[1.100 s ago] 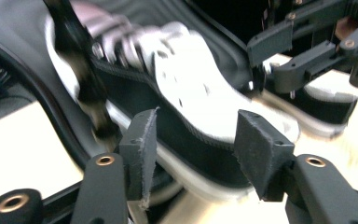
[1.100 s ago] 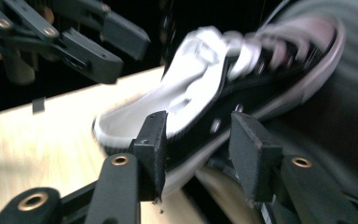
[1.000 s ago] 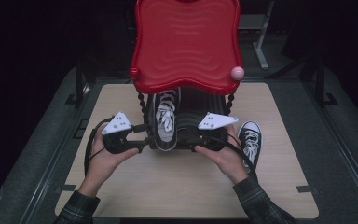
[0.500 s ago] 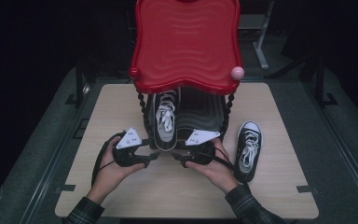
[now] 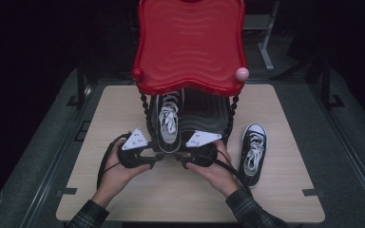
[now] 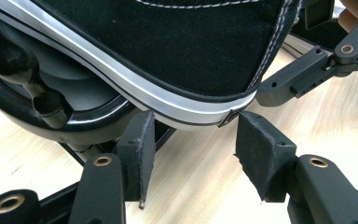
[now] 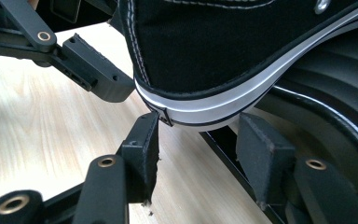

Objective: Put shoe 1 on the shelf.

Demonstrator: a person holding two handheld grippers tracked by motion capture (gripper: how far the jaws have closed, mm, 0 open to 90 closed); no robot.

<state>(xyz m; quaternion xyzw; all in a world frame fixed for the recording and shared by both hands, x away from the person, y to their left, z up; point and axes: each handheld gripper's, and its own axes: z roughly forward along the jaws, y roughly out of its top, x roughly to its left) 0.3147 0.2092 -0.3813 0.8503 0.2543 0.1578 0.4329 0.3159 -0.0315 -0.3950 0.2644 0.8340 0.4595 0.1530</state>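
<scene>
A black high-top sneaker with white laces stands on the black lower shelf of a small rack, heel towards me. Its heel overhangs the shelf edge. My left gripper is open at the heel's left, its pads just below the white sole stripe and not touching it. My right gripper is open at the heel's right, and the heel sits above its gap. In each gripper view the other gripper's jaw tip lies close by.
The rack's red wavy top overhangs the shoe and hides its toe. A second black sneaker lies on the wooden table to the right of the rack, close to my right forearm.
Both grippers have moved from the sides of the shoe back towards me and inward, and now meet at its heel. The shoe has not moved.
</scene>
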